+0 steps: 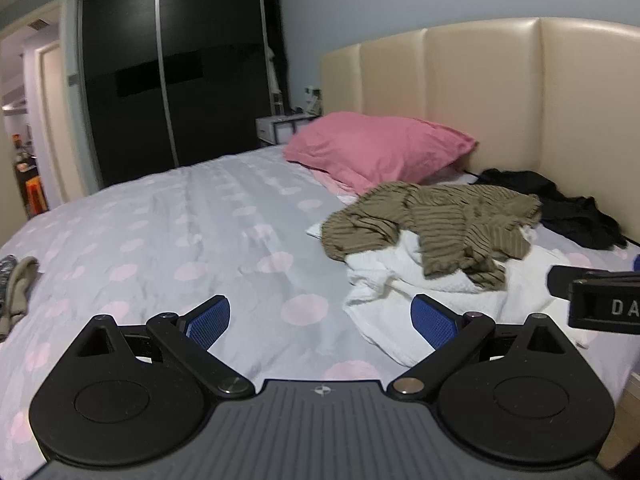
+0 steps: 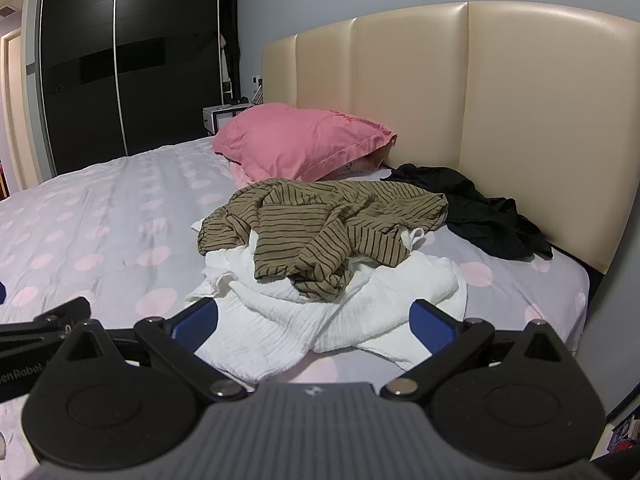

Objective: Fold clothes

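Lying crumpled on the far right part of the bed, an olive-brown top with thin dark stripes (image 2: 320, 228) is seen draped over a rumpled white ribbed cloth (image 2: 304, 320), the two touching in one loose pile. Just beyond the pile, a black garment (image 2: 480, 208) is bunched against the foot of the cream padded leather headboard (image 2: 520, 100). A pink pillow (image 2: 300, 140) is propped at the headboard's left end, near the striped top. All of it is carried by a pale grey bedsheet printed with pink dots (image 1: 160, 232), which is wrinkled across its open left part.

The left gripper (image 1: 320, 322) is held above the sheet with its blue-padded fingers (image 1: 208, 322) spread wide and nothing between them; the near edge of the white cloth is seen just beside its right finger. The right gripper (image 2: 314, 326) is likewise held wide apart and unloaded, above the near edge of the white cloth, with the pile straight ahead.

At the left edge of the left wrist view, a small beige garment (image 1: 18, 292) is seen lying on the sheet, well apart from the pile. A black sliding wardrobe (image 1: 172, 80) is seen behind the bed.
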The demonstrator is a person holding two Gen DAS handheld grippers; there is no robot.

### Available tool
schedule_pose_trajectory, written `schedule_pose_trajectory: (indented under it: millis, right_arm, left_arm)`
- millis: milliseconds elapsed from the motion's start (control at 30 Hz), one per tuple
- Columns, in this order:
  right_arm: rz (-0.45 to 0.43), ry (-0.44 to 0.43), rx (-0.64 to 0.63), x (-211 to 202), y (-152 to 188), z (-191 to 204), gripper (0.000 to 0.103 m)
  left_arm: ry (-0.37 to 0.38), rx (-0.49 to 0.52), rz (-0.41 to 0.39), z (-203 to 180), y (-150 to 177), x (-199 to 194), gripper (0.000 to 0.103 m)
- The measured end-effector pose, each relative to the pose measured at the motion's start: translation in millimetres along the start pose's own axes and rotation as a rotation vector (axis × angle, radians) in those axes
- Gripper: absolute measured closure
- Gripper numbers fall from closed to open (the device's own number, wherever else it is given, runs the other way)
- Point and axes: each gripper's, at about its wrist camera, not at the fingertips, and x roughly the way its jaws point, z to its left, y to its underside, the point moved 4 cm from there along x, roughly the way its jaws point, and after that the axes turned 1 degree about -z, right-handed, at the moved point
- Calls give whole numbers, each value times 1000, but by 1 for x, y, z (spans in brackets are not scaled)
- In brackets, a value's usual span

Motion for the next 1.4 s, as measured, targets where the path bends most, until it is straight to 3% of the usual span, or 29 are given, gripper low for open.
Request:
schedule_pose_trajectory:
  millis: [167,300,400,1400]
  right_arm:
    - [1,-4,5,1,0,0,0]
    - [1,-5,6,1,2,2,0]
    - [2,-2,5,1,5,1,1]
    - [75,11,-4,9,7,-1,0]
  left_arm:
    - [-56,48,5,-5,1,-3,4]
    - [-42,30,8,-4,3,-1,4]
    - [20,13,41,1,1,-1,4]
    - [55,3,155,-10,14,11,4]
